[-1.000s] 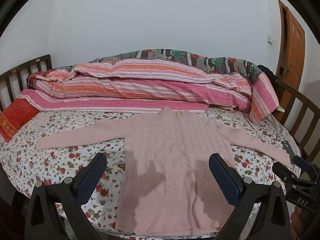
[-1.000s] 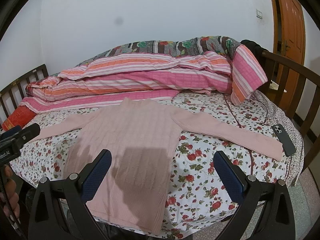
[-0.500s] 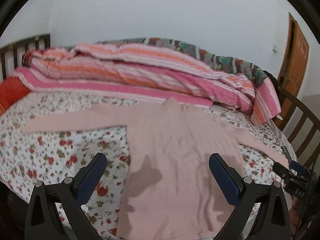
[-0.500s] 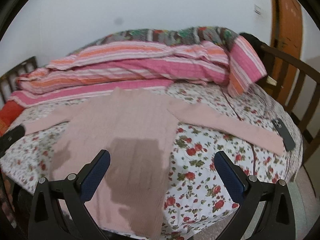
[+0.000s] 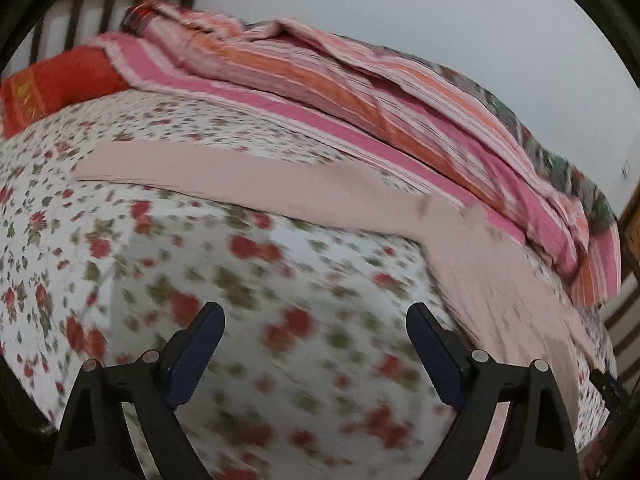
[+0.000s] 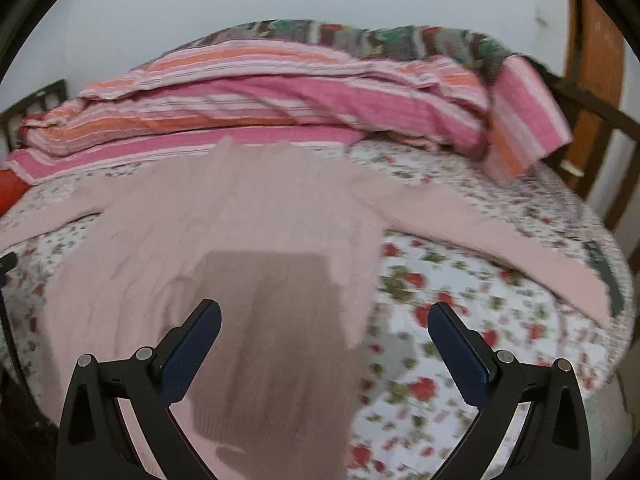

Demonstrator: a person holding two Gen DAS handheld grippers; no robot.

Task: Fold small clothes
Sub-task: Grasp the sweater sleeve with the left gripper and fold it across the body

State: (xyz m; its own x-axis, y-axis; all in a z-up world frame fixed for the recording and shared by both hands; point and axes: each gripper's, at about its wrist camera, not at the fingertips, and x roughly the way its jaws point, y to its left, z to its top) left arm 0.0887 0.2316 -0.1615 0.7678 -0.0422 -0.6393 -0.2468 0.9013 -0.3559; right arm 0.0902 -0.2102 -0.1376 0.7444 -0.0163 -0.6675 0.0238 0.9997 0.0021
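A pale pink knit sweater (image 6: 248, 224) lies flat on the flowered bed sheet (image 6: 448, 312), both sleeves spread out. In the left wrist view its left sleeve (image 5: 224, 178) stretches across the sheet and its body (image 5: 500, 280) is at the right. My left gripper (image 5: 314, 332) is open and empty above bare sheet, short of the sleeve. My right gripper (image 6: 324, 328) is open and empty over the sweater's lower right body edge. The right sleeve (image 6: 500, 232) runs toward the bed's right side.
A striped pink and orange quilt (image 6: 260, 92) is piled along the back of the bed. A red pillow (image 5: 56, 84) lies at the back left. A dark phone (image 6: 604, 268) lies by the right cuff. Wooden bed rails (image 6: 592, 120) stand at the right.
My left gripper has swung left and down toward the left sleeve. My right gripper has moved closer over the sweater's body. Both stay open.
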